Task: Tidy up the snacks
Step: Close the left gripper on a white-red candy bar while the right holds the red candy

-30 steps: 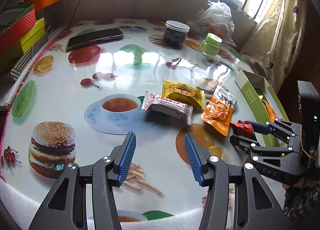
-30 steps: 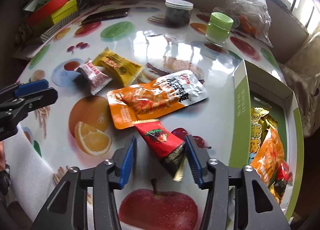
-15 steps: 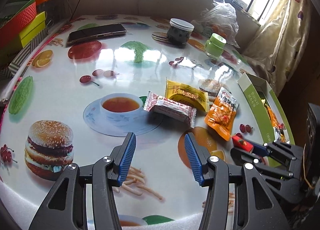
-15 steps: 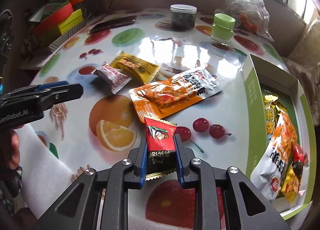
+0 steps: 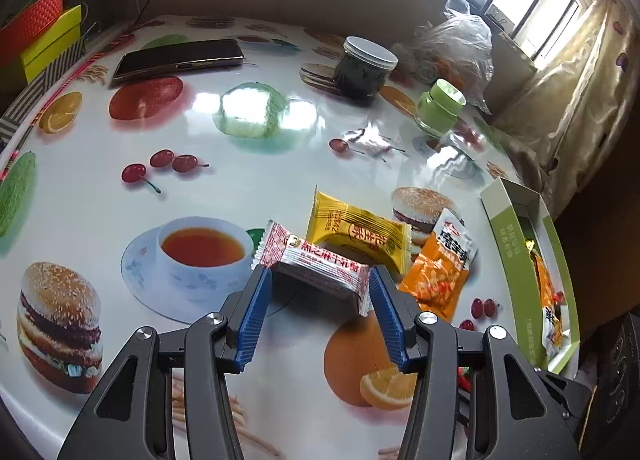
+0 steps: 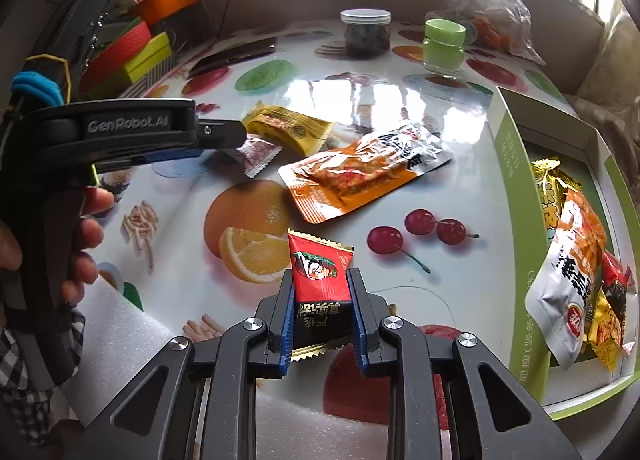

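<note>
The right gripper (image 6: 320,292) has its fingers clamped on a red-and-black snack packet (image 6: 320,280); the jaws have just been closing on it. The packet stands upright between the blue pads, its red top pointing to 12 o'clock, raised above the printed worktop (image 6: 460,188).

At 1 o'clock from it lies an orange pouch (image 6: 356,176) flat on the worktop, and at 11 o'clock beyond that a yellow packet (image 6: 288,128). At 3 o'clock stands the green-walled box (image 6: 516,188), holding several packets already.

The left gripper (image 5: 320,290) has its fingers apart, one on each side of a red-and-white wrapped snack (image 5: 316,260). The right pad sits just beside the wrapper's crimped end; whether either pad touches it cannot be told. This snack lies on the worktop, with the yellow packet just behind it at 1 o'clock and the orange pouch at 3 o'clock. In the right wrist view a person's hand (image 6: 86,236) grips the left gripper's handle at 9 o'clock.

Farther back, at 12 o'clock, stand a dark jar with a white lid (image 6: 366,34) and a small green jar (image 6: 444,46).
</note>
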`<state>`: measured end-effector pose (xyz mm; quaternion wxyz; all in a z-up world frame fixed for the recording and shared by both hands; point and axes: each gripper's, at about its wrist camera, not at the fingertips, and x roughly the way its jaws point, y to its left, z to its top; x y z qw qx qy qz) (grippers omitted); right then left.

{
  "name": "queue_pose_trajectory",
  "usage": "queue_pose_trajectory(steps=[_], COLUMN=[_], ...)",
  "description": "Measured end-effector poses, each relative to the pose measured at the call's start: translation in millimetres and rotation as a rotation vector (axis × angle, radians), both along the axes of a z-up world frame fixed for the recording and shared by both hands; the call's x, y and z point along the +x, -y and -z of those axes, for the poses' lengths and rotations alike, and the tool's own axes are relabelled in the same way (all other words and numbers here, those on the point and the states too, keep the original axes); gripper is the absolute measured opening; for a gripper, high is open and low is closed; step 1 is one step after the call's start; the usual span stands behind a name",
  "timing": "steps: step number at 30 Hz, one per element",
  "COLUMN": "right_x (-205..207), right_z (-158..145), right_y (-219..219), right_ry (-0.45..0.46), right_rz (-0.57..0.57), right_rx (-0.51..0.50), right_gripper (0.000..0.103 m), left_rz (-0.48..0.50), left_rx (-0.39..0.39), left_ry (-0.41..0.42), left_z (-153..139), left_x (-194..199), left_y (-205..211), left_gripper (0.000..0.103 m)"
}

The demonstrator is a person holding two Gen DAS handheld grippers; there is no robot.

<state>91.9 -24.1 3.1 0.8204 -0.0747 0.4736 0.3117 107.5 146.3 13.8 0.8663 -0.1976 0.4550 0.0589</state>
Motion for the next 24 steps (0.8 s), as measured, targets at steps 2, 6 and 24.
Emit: queue_pose_trajectory(steps=[2,6,24], right_x=[1.0,2.2,2.2], right_z=[0.4,0.4,0.8], right_y=[2.9,5.5,8.5], right_ry=[-0.002,-0.003,-0.005], right_rz=[0.006,0.013,0.023], right_rx=[0.007,0.014,0.038], right_gripper=[0.022,0.023,0.023], left_rz=[-0.014,-0.028,-0.04], left_rx=[-0.004,0.013,0.16], left_ry=[-0.012,-0.038,-0.061], left_z=[2.6,8.0,11.8], left_x=[4.8,12.0,12.5], left_y=[-0.9,1.8,7.7], left_gripper=[0.052,0.052,0.052])
